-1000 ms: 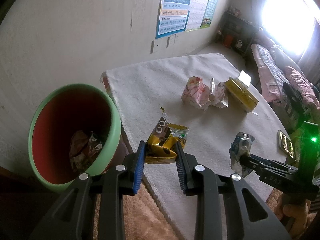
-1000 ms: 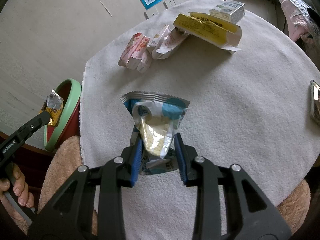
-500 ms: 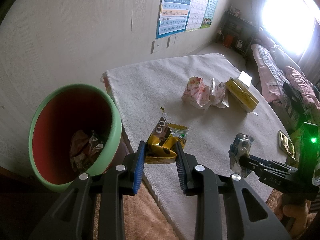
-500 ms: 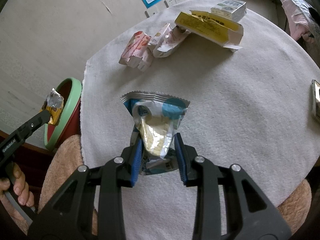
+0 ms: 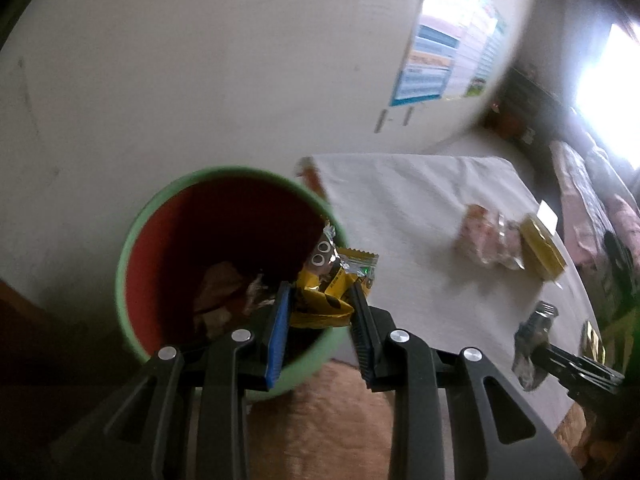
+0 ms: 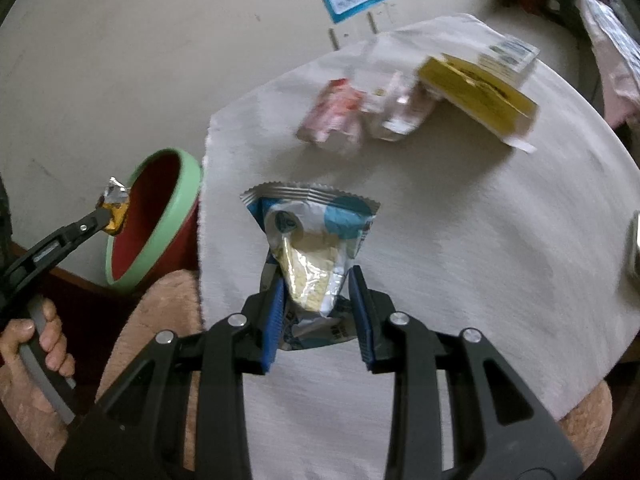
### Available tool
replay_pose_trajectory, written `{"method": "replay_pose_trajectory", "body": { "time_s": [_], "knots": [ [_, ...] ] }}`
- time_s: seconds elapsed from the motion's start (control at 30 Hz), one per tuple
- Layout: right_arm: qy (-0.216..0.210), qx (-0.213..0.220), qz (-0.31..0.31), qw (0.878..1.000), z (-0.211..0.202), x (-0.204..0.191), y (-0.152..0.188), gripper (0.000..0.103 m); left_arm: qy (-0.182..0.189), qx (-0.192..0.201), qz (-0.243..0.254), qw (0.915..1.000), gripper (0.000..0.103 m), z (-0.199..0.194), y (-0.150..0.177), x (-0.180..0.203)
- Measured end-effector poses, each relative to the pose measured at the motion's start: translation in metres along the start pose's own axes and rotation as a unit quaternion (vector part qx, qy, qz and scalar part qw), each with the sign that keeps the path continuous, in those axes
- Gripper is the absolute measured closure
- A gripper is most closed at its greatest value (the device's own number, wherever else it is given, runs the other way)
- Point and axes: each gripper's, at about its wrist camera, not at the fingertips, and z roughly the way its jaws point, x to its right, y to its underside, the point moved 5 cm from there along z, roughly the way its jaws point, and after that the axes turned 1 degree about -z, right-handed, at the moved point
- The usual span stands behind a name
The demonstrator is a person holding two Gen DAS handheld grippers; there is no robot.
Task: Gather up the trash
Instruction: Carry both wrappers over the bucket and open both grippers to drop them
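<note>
Round bench (image 6: 460, 240) with white cloth cover (image 5: 420, 216). On it, far side: pink wrapper (image 6: 332, 114), clear crumpled wrapper (image 6: 400, 114) touching it, opened yellow box (image 6: 478, 94) just beside, small white carton (image 6: 510, 52) behind the box. Shiny item at right edge (image 6: 634, 244), cut off, can't identify.

Left tongs (image 5: 320, 312): black arms, blue pads, gripping a yellow wrapper (image 5: 326, 300) with black print, silver crimped end and two cartoon eyes. Bin (image 5: 132, 240) is showing a mint-green rim and red inside. Right tongs (image 6: 316, 312): same black and blue, pinching a silver-and-blue wrapper (image 6: 316, 236) with a pale yellow patch. Surface (image 6: 480, 220) is wearing off-white cloth. On it: pink-and-red wrapper (image 6: 332, 116), yellow box (image 6: 476, 96). Poster (image 5: 428, 64) is showing blue and white bands.
</note>
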Motion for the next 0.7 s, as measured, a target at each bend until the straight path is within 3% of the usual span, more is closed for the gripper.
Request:
{"method": "replay_pose_trajectory", "body": {
  "time_s": [0.7],
  "knots": [
    [-0.096, -0.044, -0.122, 0.987, 0.060, -0.181, -0.048, 0.071, -0.047, 0.004, -0.084, 0.9954, 0.075, 0.011, -0.001, -0.095]
  ]
}}
